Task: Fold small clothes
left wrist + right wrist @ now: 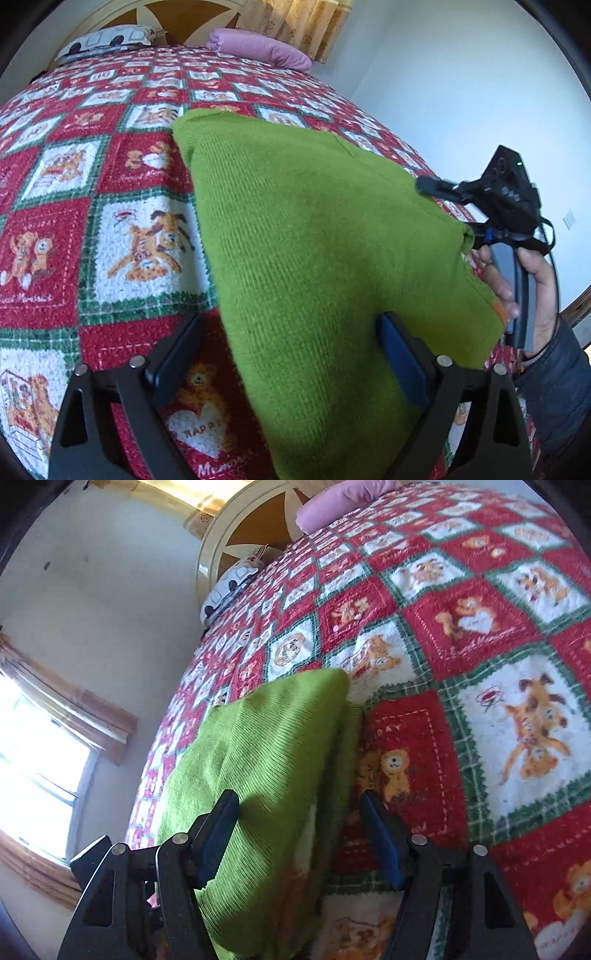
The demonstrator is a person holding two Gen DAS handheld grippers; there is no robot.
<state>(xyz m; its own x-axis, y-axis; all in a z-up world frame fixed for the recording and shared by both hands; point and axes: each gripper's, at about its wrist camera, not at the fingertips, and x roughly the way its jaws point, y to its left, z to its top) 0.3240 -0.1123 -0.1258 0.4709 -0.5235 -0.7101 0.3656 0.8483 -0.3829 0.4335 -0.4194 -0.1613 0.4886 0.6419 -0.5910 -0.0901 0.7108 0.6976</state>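
A green knitted garment [314, 258] lies folded on the red, white and green patterned bedspread [74, 184]. My left gripper [291, 354] is open, its jaws wide apart, with the near end of the garment lying between them. The right gripper [443, 188] shows at the garment's right edge, held in a hand. In the right wrist view the garment [266, 775] runs between the open jaws of my right gripper [299, 830], its edge against the left finger [218, 834]. An orange patch shows on the garment's near part.
A pink pillow [258, 48] and a white printed pillow [107, 38] lie at the head of the bed by a round headboard [236, 528]. White wall is beyond the bed's right edge. A window [33, 768] with curtains is on the other side.
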